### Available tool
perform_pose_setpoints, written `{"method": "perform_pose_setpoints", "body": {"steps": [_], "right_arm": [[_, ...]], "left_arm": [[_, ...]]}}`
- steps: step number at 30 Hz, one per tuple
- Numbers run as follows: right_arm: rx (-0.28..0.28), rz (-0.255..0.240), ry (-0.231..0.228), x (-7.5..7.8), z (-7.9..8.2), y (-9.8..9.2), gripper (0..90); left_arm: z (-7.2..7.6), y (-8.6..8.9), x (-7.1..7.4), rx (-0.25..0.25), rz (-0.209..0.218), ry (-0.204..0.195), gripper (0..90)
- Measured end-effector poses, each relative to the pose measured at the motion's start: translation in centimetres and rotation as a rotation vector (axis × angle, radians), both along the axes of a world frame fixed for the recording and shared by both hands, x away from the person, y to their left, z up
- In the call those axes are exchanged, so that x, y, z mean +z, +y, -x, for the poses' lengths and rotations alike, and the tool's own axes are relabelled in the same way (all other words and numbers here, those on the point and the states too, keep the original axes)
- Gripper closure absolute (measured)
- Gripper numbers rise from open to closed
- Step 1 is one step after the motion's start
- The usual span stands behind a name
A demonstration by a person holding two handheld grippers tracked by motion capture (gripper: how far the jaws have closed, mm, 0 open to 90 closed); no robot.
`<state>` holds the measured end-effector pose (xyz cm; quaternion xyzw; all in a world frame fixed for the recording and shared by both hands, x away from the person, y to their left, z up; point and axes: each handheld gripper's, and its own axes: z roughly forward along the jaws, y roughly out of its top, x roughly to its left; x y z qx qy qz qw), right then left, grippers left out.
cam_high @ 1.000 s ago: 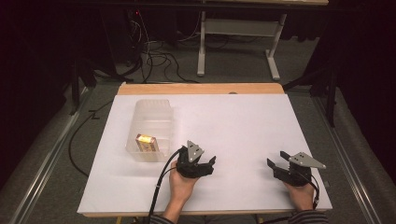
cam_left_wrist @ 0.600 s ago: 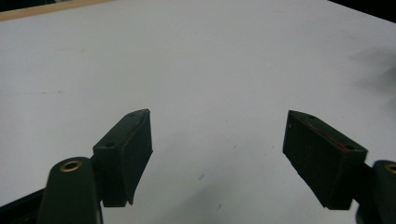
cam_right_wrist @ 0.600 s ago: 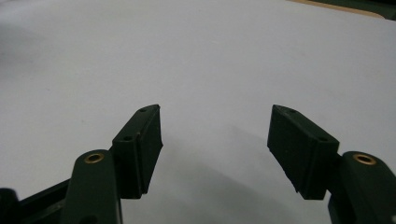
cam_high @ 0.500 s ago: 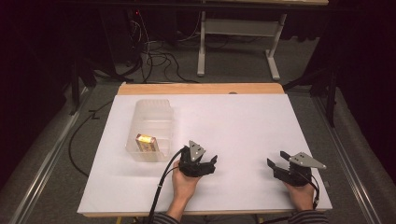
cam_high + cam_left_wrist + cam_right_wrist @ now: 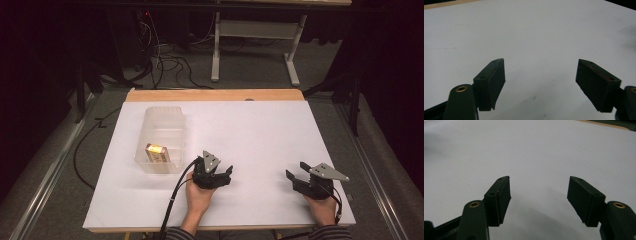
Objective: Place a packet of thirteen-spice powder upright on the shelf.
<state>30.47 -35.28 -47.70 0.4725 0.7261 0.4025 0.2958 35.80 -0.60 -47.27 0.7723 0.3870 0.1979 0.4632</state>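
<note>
**Left gripper eases off beside the bin**

Little shifted since earlier: left gripper [image 5: 216, 176], lower centre, opened slightly, nothing between its jaws. Right gripper [image 5: 306, 181], lower right, open, empty. Yellow box [image 5: 156, 152] lies inside clear plastic bin [image 5: 172, 120], centre left. Approach from above, jaws wide.

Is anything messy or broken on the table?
Nothing stands out. The small yellow box lies inside the clear plastic tub, which sits flat on the white table cover. Both the left gripper and right gripper are open and hold nothing.
</note>
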Motion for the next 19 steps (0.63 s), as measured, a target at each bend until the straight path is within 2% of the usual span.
{"method": "perform_pose_setpoints", "body": {"steps": [10,15,19], "right_arm": [[0.002,-0.001,-0.001,0.0,0.01,-0.02,35.8],[0.0,0.0,0.001,0.0,0.02,0.03,35.9],[0.002,0.002,0.001,-0.01,0.0,0.03,35.8]], "left_arm": [[0.06,-0.73,-0.79,0.001,-0.042,-0.017,23.1],[0.27,-0.23,-0.8,0.026,0.008,-0.036,23.3],[0.41,-0.3,-0.81,0.023,0.0,-0.048,23.5]]}}
